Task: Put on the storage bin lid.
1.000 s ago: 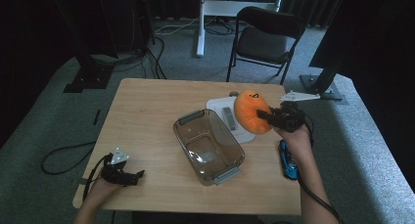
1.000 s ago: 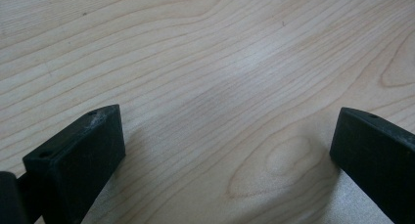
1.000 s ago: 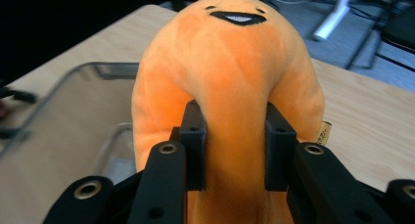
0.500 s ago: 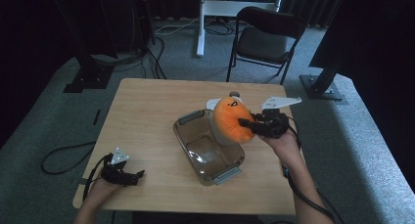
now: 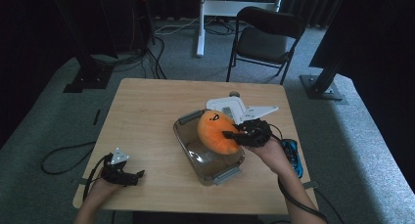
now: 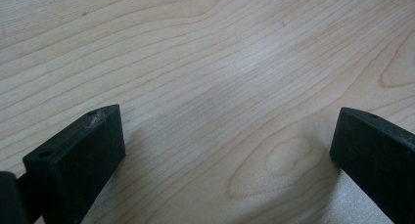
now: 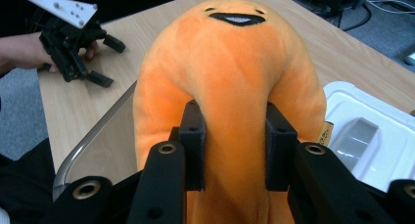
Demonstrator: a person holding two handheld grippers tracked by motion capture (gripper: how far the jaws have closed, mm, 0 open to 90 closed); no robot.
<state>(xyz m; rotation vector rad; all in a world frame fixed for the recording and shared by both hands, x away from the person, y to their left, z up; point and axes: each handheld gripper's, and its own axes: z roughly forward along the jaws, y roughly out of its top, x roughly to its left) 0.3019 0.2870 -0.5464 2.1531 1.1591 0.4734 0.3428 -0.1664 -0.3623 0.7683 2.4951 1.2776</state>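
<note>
right claw (image 5: 234, 135) is clamped on the orange plush (image 5: 214, 131), hanging over the clear container (image 5: 230, 171). left claw (image 5: 133, 176) sits open on the desk (image 5: 147, 111). next it probably just needs lowering in, then letting go.

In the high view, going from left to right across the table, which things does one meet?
Left claw → clear container → orange plush toy → right claw → blue object at the table's right edge.

Dim, dark surroundings; evenly lit tabletop; soft shadows; slight blur.
</note>
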